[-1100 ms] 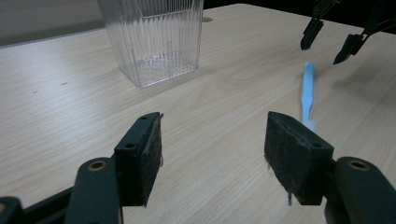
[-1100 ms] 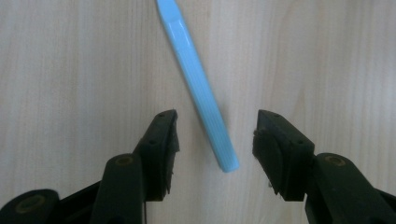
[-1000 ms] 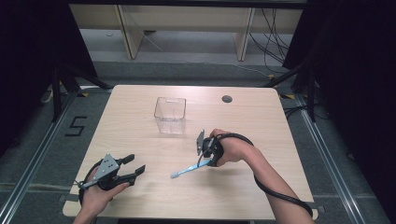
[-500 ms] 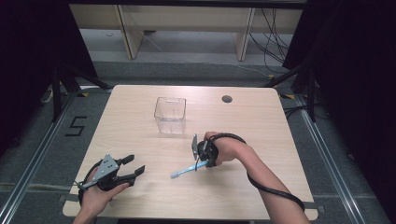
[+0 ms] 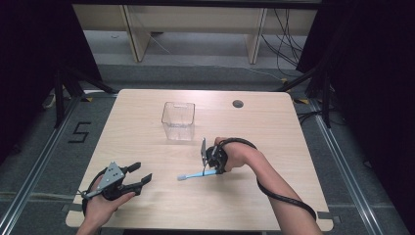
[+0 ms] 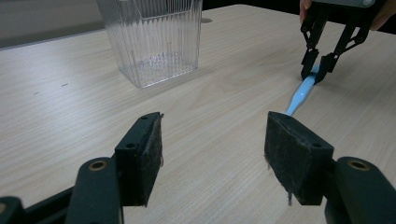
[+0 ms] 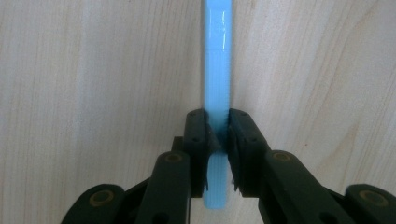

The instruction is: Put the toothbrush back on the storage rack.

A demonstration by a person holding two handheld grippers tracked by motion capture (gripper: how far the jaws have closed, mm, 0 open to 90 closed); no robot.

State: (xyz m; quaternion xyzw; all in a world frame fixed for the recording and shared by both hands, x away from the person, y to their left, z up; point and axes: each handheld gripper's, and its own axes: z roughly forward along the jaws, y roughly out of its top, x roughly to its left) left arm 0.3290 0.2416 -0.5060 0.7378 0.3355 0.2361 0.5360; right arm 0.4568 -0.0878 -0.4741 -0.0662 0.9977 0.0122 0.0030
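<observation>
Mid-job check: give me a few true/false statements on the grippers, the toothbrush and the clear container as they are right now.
1. The right gripper is shut on the toothbrush. True; its jaws have just closed on the handle.
2. The toothbrush is inside the container. False; it lies on the table, in front of the container.
3. The left gripper holds the container. False; its jaws are open with nothing between them, apart from the container.
4. The container stands upright. True.
5. The toothbrush is red. False; it is light blue.
</observation>
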